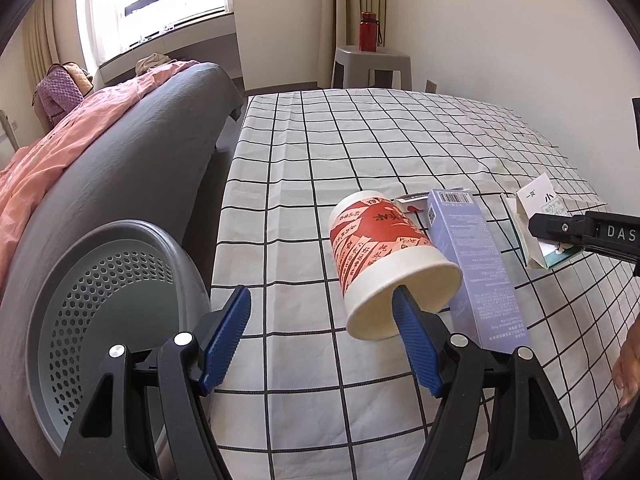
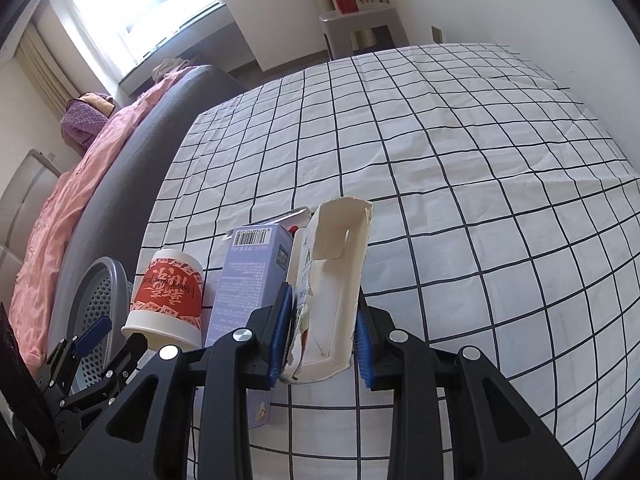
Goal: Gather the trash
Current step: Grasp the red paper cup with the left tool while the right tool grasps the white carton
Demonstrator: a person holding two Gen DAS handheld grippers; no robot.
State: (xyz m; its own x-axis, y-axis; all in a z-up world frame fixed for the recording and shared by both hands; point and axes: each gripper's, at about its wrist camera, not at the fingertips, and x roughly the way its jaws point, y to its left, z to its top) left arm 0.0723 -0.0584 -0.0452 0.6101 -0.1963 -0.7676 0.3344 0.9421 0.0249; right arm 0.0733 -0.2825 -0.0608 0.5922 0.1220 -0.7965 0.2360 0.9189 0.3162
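in the left wrist view, the left gripper is reaching forward with its blue fingers spread wide. the right finger tip is sitting inside the open mouth of a red and white paper cup, which is lying on its side on the worktop under a white cloth with black grid lines. just right of the cup a tall pale purple box is lying flat, and a small red and white packet is showing behind them. at the far right, the right gripper is holding a torn white carton. a grey perforated bin is standing at the near left, beside a grey bed with a pink blanket. a red bottle is standing on a stool at the far end.

in the right wrist view, the right gripper is pinching the torn white carton between its blue pads, holding it above the worktop. to the left, the purple box and the paper cup are lying side by side, with the left gripper at the cup's mouth and the bin behind it.
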